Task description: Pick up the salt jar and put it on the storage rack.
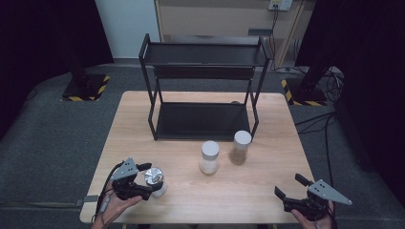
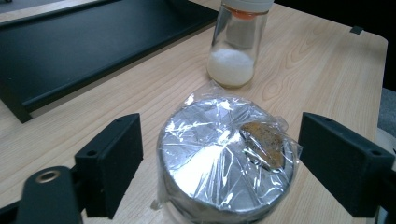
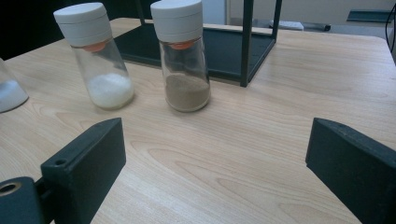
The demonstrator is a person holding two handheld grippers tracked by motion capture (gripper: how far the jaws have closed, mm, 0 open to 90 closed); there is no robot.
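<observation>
Near the table's (image 1: 143,129) front left corner stands a jar with a silver lid (image 1: 155,181) wrapped in clear film, and the left gripper (image 1: 146,178) has its jaws on either side of it. In the left gripper view the jar (image 2: 226,158) sits squarely between the two black pads (image 2: 114,163), with a sliver of wood still showing on each side, so the pads are not yet pressing; the jaws stand about half open around it and hold nothing so far.

To close well, I would keep the gripper level and centred so both pads meet the jar's wall together; the film is loose and crinkled and looks slippery, so a grip lower on the glass seems safer than one on the wrapped lid.

The right gripper (image 1: 291,186) rests by the front right corner, jaws wide and empty. The white-powder shaker (image 1: 209,156) and the brown-powder shaker (image 1: 240,147) stand side by side near the table's middle, just in front of the black rack (image 1: 203,71), well apart from the jar.
</observation>
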